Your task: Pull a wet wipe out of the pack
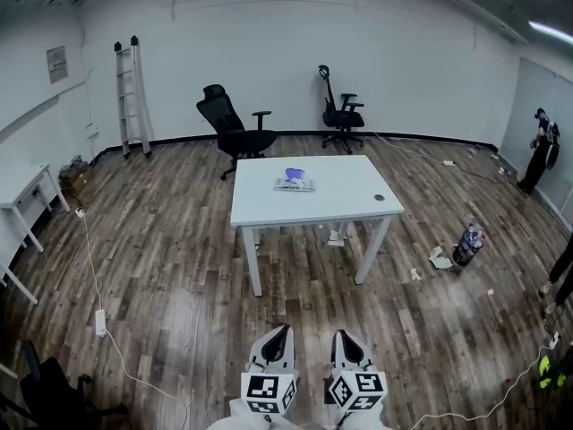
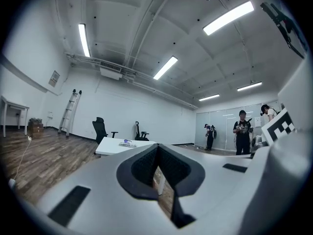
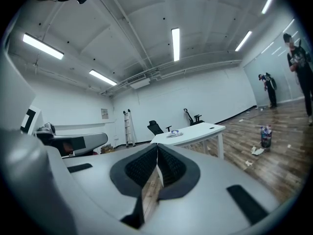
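Note:
The wet wipe pack (image 1: 294, 182), flat and pale with a purple patch on top, lies on the white table (image 1: 345, 206) across the room, towards its far left part. Both grippers are low at the front of the head view, far from the table: left gripper (image 1: 283, 330) and right gripper (image 1: 339, 335), side by side, each with jaws closed together and nothing between them. The left gripper view shows its gripper (image 2: 157, 150) shut, with the pack (image 2: 128, 143) small in the distance. The right gripper view shows its gripper (image 3: 157, 150) shut too, the pack (image 3: 174, 133) far ahead.
A small dark disc (image 1: 379, 198) lies near the table's right edge. Two black office chairs (image 1: 235, 129) (image 1: 341, 111) stand behind the table, a ladder (image 1: 131, 97) leans at the back left. A cable (image 1: 96, 276), a bottle (image 1: 467, 243) and litter lie on the floor. A person (image 1: 542, 150) stands at right.

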### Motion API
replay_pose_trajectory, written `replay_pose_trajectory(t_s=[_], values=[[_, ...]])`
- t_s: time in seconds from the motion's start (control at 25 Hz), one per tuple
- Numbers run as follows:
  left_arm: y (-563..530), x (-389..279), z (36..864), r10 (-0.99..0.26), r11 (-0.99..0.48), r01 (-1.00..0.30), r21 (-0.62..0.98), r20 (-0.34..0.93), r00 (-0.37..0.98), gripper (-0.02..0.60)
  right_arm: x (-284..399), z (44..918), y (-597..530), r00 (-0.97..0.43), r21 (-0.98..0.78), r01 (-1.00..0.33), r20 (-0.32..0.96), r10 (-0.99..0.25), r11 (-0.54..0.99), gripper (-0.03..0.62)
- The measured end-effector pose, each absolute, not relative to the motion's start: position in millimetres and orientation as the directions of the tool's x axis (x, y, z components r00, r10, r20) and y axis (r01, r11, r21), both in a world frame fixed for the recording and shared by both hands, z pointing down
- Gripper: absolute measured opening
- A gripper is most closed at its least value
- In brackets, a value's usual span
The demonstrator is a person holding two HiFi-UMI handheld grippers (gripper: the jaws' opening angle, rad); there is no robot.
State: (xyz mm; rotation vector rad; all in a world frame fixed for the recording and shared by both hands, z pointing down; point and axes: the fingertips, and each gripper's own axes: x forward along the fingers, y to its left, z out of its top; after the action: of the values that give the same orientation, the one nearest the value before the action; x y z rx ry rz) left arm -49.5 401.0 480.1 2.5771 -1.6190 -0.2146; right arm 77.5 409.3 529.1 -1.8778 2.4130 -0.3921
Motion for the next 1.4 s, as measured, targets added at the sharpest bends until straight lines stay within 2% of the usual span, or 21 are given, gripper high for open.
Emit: replay_pose_trajectory(t_s=[1.4], values=[[267,-44,484,-0.888,-0.459,-0.870,0.180,-0.068,0.454,-0.002,70,535,270,-0.267,-0.215,-0.948,0.148,-0.952,0.233,0.009]])
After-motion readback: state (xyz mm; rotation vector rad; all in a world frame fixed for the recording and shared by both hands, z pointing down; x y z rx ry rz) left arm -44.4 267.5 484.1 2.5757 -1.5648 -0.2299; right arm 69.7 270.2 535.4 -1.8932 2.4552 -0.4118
